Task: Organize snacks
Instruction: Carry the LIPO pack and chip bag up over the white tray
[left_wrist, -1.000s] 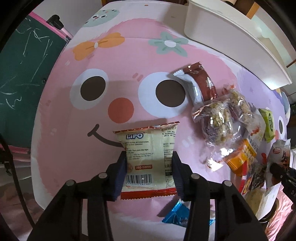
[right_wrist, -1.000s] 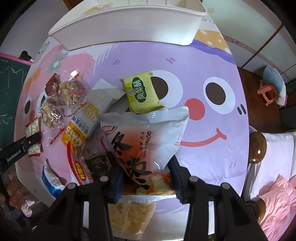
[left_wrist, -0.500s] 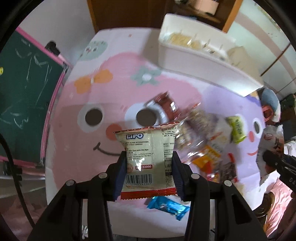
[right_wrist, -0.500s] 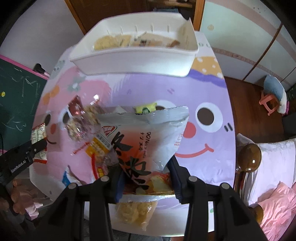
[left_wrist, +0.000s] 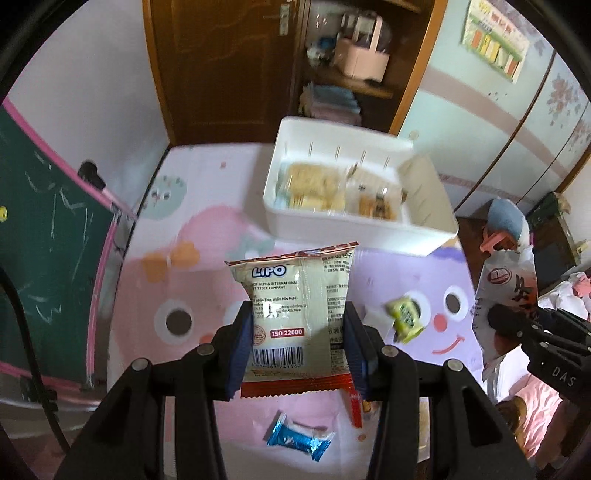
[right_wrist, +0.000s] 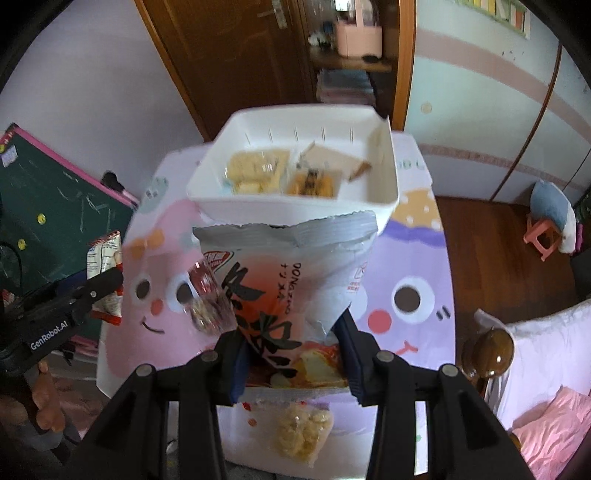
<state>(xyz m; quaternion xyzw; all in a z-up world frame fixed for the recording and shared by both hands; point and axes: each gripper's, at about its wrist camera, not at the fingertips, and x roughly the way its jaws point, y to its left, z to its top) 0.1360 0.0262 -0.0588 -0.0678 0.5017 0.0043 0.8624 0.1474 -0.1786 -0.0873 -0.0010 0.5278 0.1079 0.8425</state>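
The table (left_wrist: 155, 229) was the largest thing in view, covered by a cloth printed with a pink cartoon face on one side and a purple one on the other. At its far end stood a white bin (left_wrist: 354, 229), open at the top, with pale yellow snacks in its left part and a darker packet beside them; the blur made it hard to say whether a divider separated them.

The right gripper (right_wrist: 291, 354) pinched a large white-and-orange chip bag (right_wrist: 291, 273) by its lower part, both pads pressed into the foil, with the bag standing upright above the table and hiding the near wall of the bin (right_wrist: 388, 177) in that view. From the left wrist camera the same bag (left_wrist: 506, 284) appeared at the right edge, clamped in the other tool.

The left gripper (left_wrist: 299, 347) was closed on a cream Lipo cracker packet (left_wrist: 295, 314) with red ends, its blue pads squeezing the packet's two sides, barcode facing the camera. The packet hung in the air over the cloth, in front of the bin.

Below on the cloth lay smaller items: a clear bag of pale puffed pieces (right_wrist: 303, 432) near the table's front edge, a clear packet of nutty clusters (right_wrist: 207, 310) on the pink face, a yellow-green wrapped sweet (left_wrist: 406, 317) on the purple face, and a small blue wrapper (left_wrist: 299, 439) near the front edge.
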